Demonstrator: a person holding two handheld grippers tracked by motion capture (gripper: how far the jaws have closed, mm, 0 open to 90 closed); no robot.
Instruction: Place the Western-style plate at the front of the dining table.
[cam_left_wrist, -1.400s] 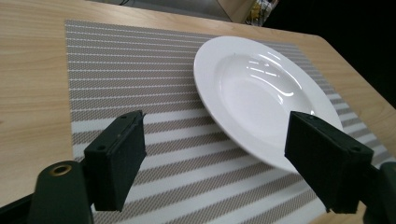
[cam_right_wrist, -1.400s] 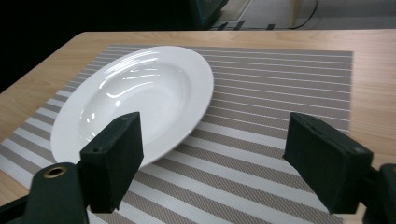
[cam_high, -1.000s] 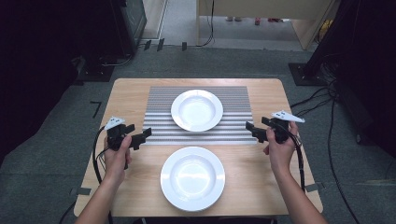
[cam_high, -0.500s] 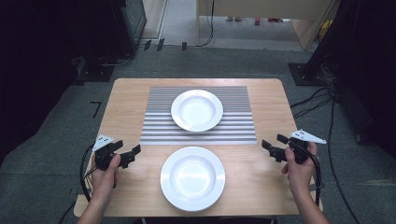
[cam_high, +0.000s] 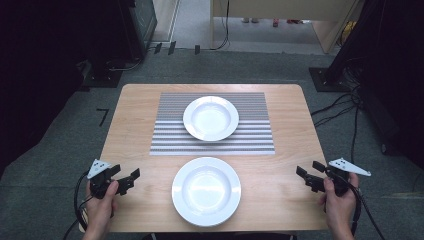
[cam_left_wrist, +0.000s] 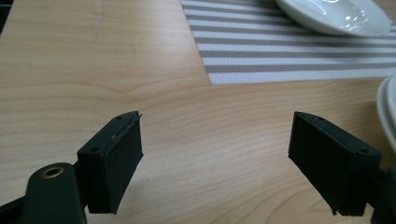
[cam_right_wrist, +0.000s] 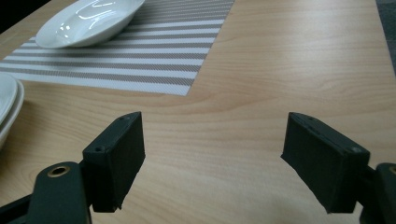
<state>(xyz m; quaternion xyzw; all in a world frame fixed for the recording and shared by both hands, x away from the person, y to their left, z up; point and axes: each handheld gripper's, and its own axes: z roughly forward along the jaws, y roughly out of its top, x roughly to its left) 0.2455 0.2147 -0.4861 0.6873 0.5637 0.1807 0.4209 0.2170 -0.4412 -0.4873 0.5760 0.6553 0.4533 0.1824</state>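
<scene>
The wooden table (cam_high: 135, 115) carries 2 white plates: the near plate (cam_high: 206, 191) sits on bare wood at the front centre, and the far plate (cam_high: 210, 118) rests on the striped placemat (cam_high: 250, 135) beyond it. The left gripper (cam_high: 129, 179) is held at the table's front left corner and the right gripper (cam_high: 309, 178) at the front right corner; each has its jaws spread wide with nothing between them, as both gripper views confirm over bare wood. The governing relation is lateral: the near plate lies between the 2 grippers, inboard of each, roughly level with them in depth. The left gripper appears slightly nearer to its rim than the right. In the left gripper view the near plate's edge shows at the right margin; in the right gripper view it shows at the left margin. A round plate offers no long axis, so either rim side would probably serve for a grasp.
</scene>
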